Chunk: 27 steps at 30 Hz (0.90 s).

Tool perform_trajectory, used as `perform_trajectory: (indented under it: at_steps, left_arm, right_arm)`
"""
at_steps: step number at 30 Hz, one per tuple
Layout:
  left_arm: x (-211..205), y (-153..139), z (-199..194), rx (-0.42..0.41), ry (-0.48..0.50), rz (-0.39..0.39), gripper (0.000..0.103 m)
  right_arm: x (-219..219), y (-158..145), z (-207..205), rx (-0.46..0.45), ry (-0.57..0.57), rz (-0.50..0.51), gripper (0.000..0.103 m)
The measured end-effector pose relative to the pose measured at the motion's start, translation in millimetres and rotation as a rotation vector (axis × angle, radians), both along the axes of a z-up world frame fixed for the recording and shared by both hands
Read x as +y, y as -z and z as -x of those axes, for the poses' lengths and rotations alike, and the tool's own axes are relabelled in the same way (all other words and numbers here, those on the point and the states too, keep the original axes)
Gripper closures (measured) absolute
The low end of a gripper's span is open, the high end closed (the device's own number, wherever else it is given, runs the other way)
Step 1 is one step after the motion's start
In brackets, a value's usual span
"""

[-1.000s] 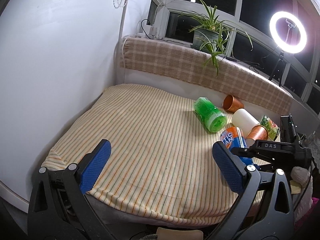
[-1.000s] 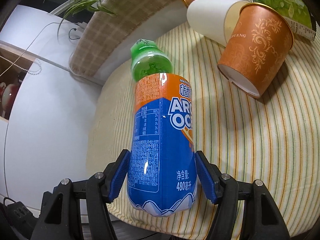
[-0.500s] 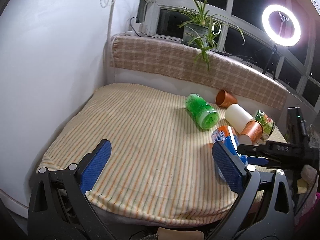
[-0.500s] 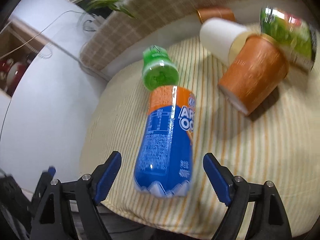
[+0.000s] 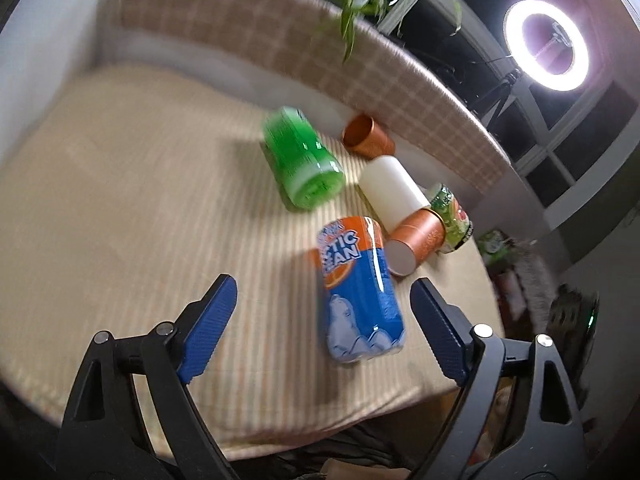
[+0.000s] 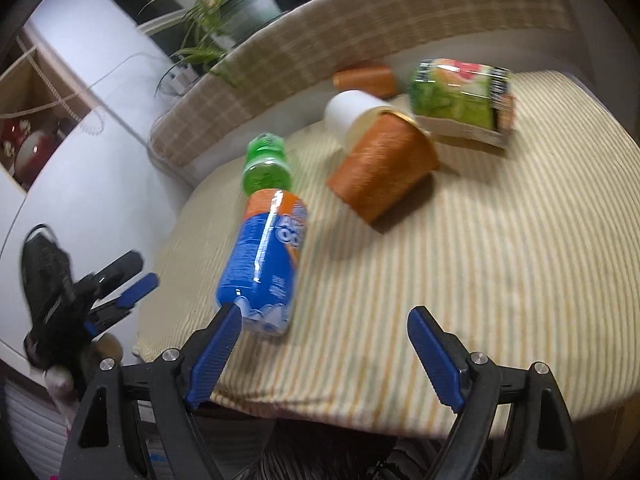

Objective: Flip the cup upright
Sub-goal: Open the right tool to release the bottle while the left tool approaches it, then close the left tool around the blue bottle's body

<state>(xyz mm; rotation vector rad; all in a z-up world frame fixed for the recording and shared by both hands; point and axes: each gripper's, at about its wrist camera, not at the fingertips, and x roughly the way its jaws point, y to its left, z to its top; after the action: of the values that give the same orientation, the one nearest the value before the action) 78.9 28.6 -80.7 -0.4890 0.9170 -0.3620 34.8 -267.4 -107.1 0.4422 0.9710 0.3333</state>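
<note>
blue bottle [image 5: 360,292] upright, reads "TIC / EAN" | orange cup [image 6: 384,168] on side | both grippers' fingers apart

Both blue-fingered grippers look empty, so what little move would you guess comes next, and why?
Probably the right gripper eases forward toward the orange patterned paper cup lying on its side on the striped cloth. Its jaws stand open and empty, with nothing between them and the cup, whereas the left gripper faces the blue and orange bottle.
</note>
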Motion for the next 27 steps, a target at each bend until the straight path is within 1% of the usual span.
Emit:
perform_trajectory:
  at_steps: [1,2,5,7,9,15,23,25,27]
  left_arm:
    - [-3.0,4.6,-8.9,0.034,0.025,0.037,0.018]
    - [-5.4,8.3,-14.5,0.06,0.038,0.058,0.021]
    - [-16.2,21.0,-31.8,0.13,0.073,0.094,0.021]
    - [-22.3,28.7,-40.1,0.167,0.095,0.108,0.021]
    - [-27.2,35.2,-46.5,0.203,0.113,0.138,0.021]
    - [-40.0,45.8,-62.4,0.251,0.138,0.151,0.021]
    - [-52.1,56.5,-74.0,0.289,0.159,0.141,0.021]
    - [-55.5,60.0,-76.7,0.299,0.166,0.142,0.024]
    - [-57.2,62.8,-76.8,0.307,0.177,0.148,0.031]
  right_arm:
    - [-3.9,0.0,0.9,0.001,0.012,-0.001,0.016]
    - [-9.3,0.3,2.8,0.002,0.03,-0.001,0.016]
    - [-19.8,2.0,5.0,0.008,0.06,-0.004,0.016]
    - [-24.7,2.9,5.7,0.013,0.072,-0.006,0.016]
    - [-27.7,3.5,5.7,0.015,0.079,-0.005,0.016]
    - [-31.2,6.2,7.1,0.028,0.086,-0.014,0.016]
    - [-35.7,9.5,6.6,0.042,0.098,-0.023,0.016]
    - [-37.7,10.5,6.3,0.047,0.102,-0.026,0.016]
    - [-39.8,11.8,5.9,0.052,0.108,-0.028,0.016]
